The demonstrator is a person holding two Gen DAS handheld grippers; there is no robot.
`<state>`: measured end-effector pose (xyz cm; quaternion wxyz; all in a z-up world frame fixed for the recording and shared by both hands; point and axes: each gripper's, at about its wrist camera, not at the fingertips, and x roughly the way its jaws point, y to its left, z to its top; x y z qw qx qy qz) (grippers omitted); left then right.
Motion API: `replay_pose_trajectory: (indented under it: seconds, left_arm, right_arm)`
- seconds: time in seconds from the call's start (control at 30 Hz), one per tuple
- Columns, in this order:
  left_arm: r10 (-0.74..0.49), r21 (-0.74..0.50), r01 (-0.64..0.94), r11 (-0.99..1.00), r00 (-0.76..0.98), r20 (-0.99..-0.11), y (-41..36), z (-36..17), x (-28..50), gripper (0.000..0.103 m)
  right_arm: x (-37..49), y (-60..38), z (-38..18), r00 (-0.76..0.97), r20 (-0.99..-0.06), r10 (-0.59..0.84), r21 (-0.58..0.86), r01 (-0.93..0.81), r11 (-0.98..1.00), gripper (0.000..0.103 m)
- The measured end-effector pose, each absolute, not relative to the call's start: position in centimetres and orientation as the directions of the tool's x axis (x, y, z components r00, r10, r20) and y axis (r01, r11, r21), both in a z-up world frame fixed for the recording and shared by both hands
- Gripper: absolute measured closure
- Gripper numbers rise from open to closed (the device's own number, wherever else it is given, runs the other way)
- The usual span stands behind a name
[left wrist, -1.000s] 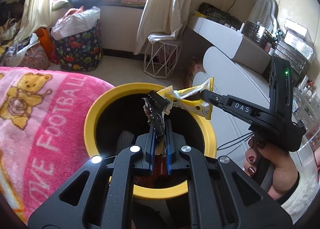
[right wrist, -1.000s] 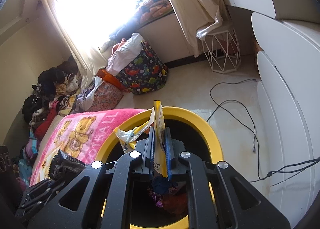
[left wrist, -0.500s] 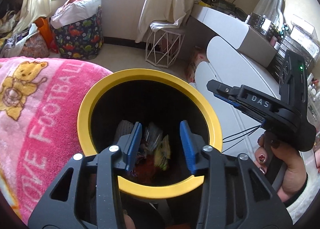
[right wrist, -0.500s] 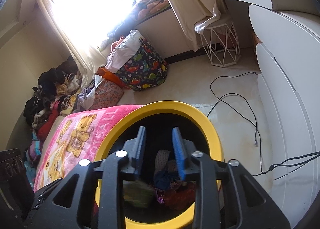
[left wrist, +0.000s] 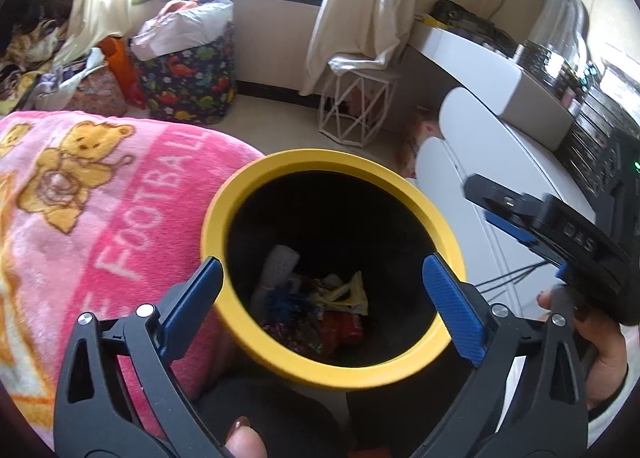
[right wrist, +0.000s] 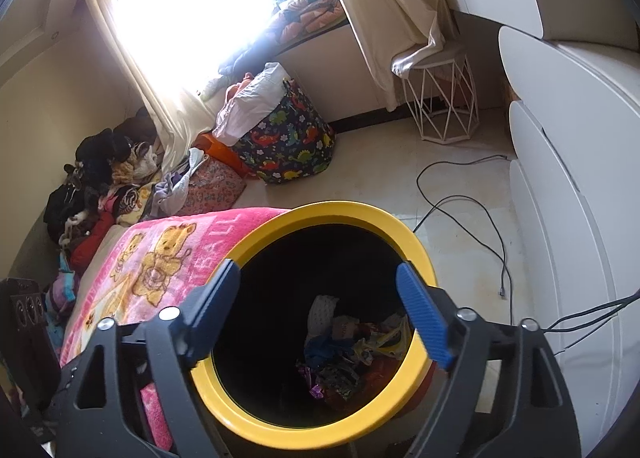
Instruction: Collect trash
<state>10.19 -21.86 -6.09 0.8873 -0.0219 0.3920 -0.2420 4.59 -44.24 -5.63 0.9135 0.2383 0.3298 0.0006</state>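
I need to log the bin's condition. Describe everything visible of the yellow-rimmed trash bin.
The trash bin is round, with a thick, smooth yellow rim that looks like plastic and a black inside wall. It stands upright and open, with no lid in view, right beside the pink blanket. At its bottom lies a loose pile of trash: crumpled wrappers, a yellow and white packet, something white and something blue. Whether the blanket presses on it cannot be told. No gripper touches it.

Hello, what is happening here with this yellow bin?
A person holds a gripper in each hand over the yellow bin, collecting trash. The left gripper and the right gripper have just been opening; both stand wide open with nothing between their fingers. Wrappers lie at the bottom of the bin, beside the pink blanket.
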Motion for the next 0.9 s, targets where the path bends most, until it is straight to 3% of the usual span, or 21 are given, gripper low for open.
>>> replay_pose_trajectory:
  seconds: [0.27,0.67,0.9]
  left_arm:
    - [-0.364,-0.222,0.295,0.929,0.632,-0.684,-18.5,-5.1,10.1,0.011]
    - [-0.209,-0.137,0.158,0.978,0.789,-0.578,-12.5,-2.0,7.1,0.011]
    - [-0.188,-0.095,0.163,0.982,0.834,-0.519,-10.5,-1.1,4.3,0.011]
  right_arm:
    - [3.3,-42.2,-4.3,0.819,-0.546,0.176,0.413,0.081,0.907,0.007]
    - [-1.2,-36.2,-2.0,0.913,-0.392,0.11,0.244,-0.012,0.97,0.007]
    - [-4.1,-34.2,-1.9,0.959,-0.282,0.013,0.18,0.039,0.983,0.007]
